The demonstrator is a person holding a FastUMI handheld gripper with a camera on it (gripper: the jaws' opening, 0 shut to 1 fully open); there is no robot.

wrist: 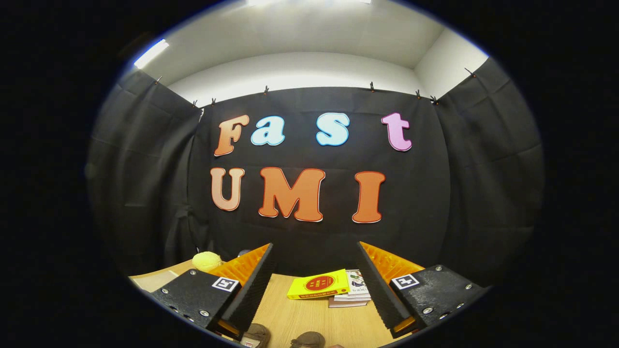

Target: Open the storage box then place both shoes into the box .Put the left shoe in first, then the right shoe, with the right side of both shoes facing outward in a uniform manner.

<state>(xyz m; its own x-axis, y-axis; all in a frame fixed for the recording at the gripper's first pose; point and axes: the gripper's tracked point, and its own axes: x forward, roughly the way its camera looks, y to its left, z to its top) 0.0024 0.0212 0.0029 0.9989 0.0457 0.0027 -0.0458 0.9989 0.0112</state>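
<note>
My gripper (315, 251) is held high above a wooden table (300, 314), its two orange fingers with black ribbed pads (251, 285) spread wide apart with nothing between them. Just below the fingers, at the near edge of the table, the tops of two brown shoes peek up: one (256, 334) close to the left finger, the other (308, 340) a little to its right. Most of each shoe is cut off, so I cannot tell which is left or right.
A yellow box with a red mark (318, 284) lies on a stack of books (355, 289) at the far side of the table, between the fingers. A yellow soft lump (207, 261) sits beyond the left finger. Black cloth walls close the booth.
</note>
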